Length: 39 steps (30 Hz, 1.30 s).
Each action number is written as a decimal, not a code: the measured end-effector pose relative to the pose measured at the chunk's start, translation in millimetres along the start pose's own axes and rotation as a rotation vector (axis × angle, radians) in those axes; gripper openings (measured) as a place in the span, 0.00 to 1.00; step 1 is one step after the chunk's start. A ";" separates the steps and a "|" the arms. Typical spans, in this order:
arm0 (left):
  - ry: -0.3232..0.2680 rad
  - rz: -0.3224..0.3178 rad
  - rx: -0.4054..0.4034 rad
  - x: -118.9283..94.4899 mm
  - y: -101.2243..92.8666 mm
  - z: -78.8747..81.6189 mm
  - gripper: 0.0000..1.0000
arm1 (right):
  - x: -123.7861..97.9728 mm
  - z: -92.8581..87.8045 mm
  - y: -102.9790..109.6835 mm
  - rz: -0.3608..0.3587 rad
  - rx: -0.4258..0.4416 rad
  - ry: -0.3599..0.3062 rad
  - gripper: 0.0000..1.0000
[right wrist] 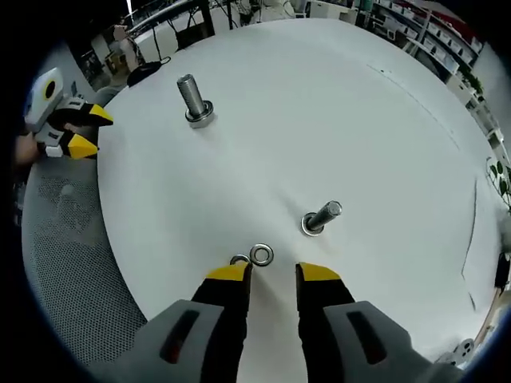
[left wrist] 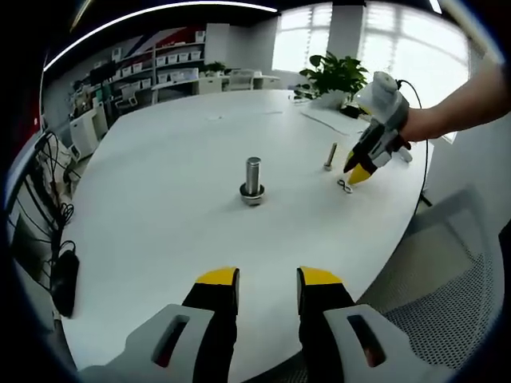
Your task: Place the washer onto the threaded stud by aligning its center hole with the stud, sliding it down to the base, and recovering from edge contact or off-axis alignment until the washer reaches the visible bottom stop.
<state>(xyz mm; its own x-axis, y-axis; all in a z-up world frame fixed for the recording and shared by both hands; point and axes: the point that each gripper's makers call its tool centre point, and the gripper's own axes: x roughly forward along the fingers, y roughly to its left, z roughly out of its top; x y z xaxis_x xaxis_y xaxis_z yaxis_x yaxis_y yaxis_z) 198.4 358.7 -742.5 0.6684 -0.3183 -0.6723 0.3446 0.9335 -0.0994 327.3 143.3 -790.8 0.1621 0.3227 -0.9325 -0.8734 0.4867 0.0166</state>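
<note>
Two small metal washers [right wrist: 261,255] lie flat on the white table [right wrist: 335,120], touching each other, just ahead of my right gripper [right wrist: 274,275], which is open and holds nothing. A thin threaded stud [right wrist: 322,217] stands to their right. A thicker stud [right wrist: 193,100] with a wide base stands farther off. In the left gripper view, that thick stud [left wrist: 252,179] stands at mid-table, ahead of my open, empty left gripper [left wrist: 267,279]. The thin stud [left wrist: 330,155] and the washers [left wrist: 345,186] lie to the right, under the hand-held right gripper [left wrist: 359,171]. The left gripper [right wrist: 80,132] hovers off the table's edge.
A grey mesh chair [left wrist: 447,303] sits beside the table's near edge. A potted plant [left wrist: 335,76] and papers rest at the far side. A black object [left wrist: 64,279] hangs off the left rim, with cables behind it. Shelves line the back wall.
</note>
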 end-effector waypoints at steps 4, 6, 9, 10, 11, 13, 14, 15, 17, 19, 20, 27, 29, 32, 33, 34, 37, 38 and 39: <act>-0.002 0.004 -0.005 -0.6 0.8 0.3 0.27 | 0.9 1.0 4.4 0.011 0.026 0.002 0.23; -0.005 0.004 -0.007 -0.6 1.2 0.7 0.27 | 0.0 2.1 9.8 0.020 0.023 -0.002 0.23; -0.005 0.005 -0.003 -0.4 1.3 0.7 0.27 | -1.5 2.9 18.9 0.031 0.040 -0.013 0.23; -0.004 0.003 -0.003 -0.4 0.9 0.4 0.27 | -1.3 3.0 20.5 0.033 0.042 -0.017 0.23; -0.005 0.004 -0.001 -0.4 1.0 0.5 0.27 | -0.3 2.0 22.8 0.032 0.039 -0.016 0.23; -0.007 0.004 0.000 -0.5 0.9 0.8 0.27 | 0.5 -0.4 25.3 0.032 0.031 -0.005 0.23; -0.005 0.004 0.000 -0.5 0.9 0.4 0.27 | 0.4 -1.1 26.7 0.031 0.032 -0.002 0.23; -0.005 0.005 0.001 -0.4 1.1 0.5 0.27 | 0.2 -1.3 27.5 0.031 0.034 -0.001 0.23; -0.009 0.004 0.000 -0.6 1.0 1.4 0.27 | 1.2 -1.6 28.7 0.034 0.045 0.000 0.23; -0.007 0.003 -0.001 -0.8 0.6 1.0 0.27 | 2.0 -3.3 31.7 0.033 0.039 0.009 0.22; -0.007 0.003 0.000 -0.9 0.4 1.0 0.27 | 3.2 -4.5 32.0 0.033 0.034 0.015 0.22; -0.014 0.003 -0.002 -1.2 0.9 2.0 0.27 | 4.8 -6.8 32.1 0.029 0.000 0.027 0.22; -0.011 0.004 0.000 -0.7 1.1 1.4 0.27 | 5.5 -5.3 33.0 0.029 -0.021 0.022 0.22; -0.011 0.003 0.000 -0.9 0.7 1.5 0.27 | 7.0 -4.9 33.1 0.014 -0.088 0.029 0.22; -0.011 0.003 0.000 -0.9 0.7 1.7 0.27 | 6.9 -5.5 32.3 0.005 -0.121 0.035 0.22; -0.012 0.003 -0.002 -0.9 0.9 1.7 0.27 | 7.1 -4.7 35.0 0.012 -0.141 0.029 0.22; -0.016 0.006 -0.004 -1.3 1.8 2.3 0.27 | 7.1 -5.1 34.4 0.019 -0.129 0.037 0.21; -0.017 0.006 -0.006 -1.3 1.9 2.4 0.27 | 7.8 -4.4 33.0 0.025 -0.131 0.043 0.20; -0.017 0.006 -0.006 -1.5 1.7 2.4 0.27 | 8.2 -4.1 32.0 0.026 -0.136 0.053 0.19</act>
<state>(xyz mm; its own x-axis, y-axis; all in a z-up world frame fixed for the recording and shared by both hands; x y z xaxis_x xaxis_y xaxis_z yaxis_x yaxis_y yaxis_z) 199.5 360.4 -739.9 0.6813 -0.3155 -0.6605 0.3369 0.9362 -0.0996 298.8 158.2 -799.3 0.1176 0.2890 -0.9501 -0.9317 0.3633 -0.0048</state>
